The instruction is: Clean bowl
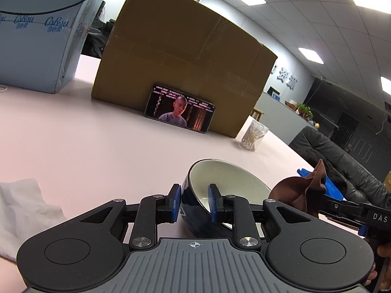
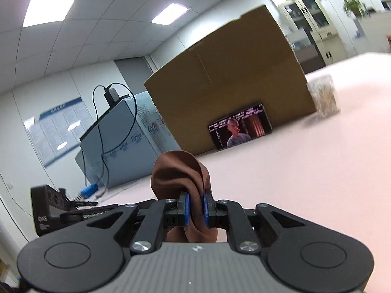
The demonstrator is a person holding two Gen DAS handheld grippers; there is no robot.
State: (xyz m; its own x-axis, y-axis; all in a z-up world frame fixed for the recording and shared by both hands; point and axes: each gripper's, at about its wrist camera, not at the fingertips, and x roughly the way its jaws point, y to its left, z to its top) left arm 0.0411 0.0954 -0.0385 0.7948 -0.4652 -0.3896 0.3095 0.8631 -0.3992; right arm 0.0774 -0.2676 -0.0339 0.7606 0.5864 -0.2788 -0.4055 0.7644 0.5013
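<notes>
Lower centre: left gripper [image 1: 194, 202] pinching bowl [image 1: 227, 185] rim; right gripper [image 2: 195, 206] clamping brown cloth [image 2: 179, 171]. Wiping seemingly not yet begun.

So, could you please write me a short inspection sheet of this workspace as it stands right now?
Surface: pale pink table, bare in the middle.
Job's things: dark blue bowl, white inside, tipped on its side; brown cloth.
Clutter: crumpled white tissue; phone playing video, leaning on a cardboard box; clear jar of cotton swabs; light blue wrapped package.
Grippers: left tool grips the bowl's rim, one pad inside, one outside; right tool is shut on the cloth.
Cables: black charger cable draped over the package.
Surroundings: office, ceiling lights, black sofa, potted plant.
</notes>
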